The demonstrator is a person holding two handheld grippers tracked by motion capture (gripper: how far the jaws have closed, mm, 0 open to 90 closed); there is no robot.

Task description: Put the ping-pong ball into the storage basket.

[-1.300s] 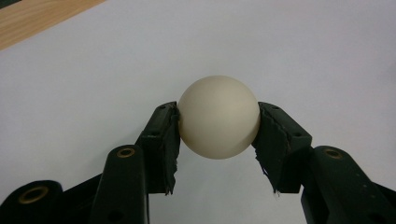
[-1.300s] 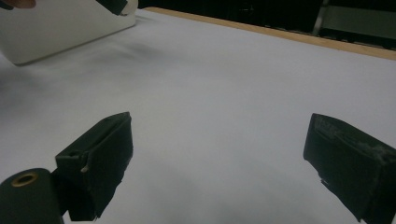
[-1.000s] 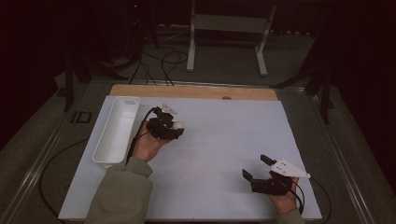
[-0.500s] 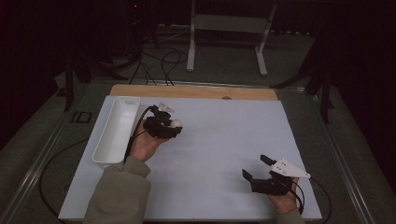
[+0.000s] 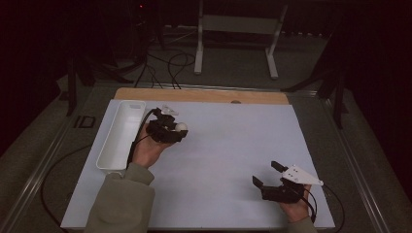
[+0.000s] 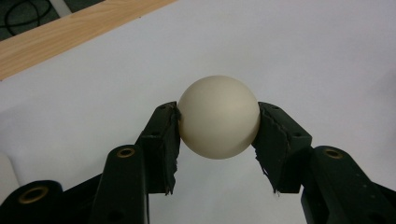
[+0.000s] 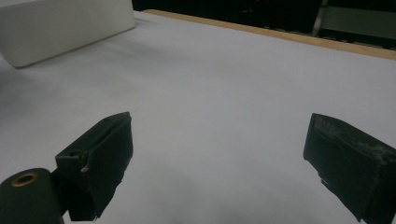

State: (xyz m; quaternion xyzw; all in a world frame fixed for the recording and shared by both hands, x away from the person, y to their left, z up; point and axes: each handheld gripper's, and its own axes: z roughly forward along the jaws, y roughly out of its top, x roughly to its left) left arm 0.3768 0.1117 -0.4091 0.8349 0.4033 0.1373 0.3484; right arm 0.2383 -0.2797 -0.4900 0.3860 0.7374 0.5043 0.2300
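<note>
Left tongs (image 6: 218, 140) clamp a cream ball (image 6: 218, 116) between both pads, held above the white worktop (image 5: 233, 145) just beside the long white tray (image 5: 119, 138). Carrying step, I'd say; next comes swinging over the tray and letting go gently. Right tongs (image 5: 266, 174) rest wide apart and empty, near the front edge. Dark room behind, cables on the floor (image 5: 165, 63).
</note>
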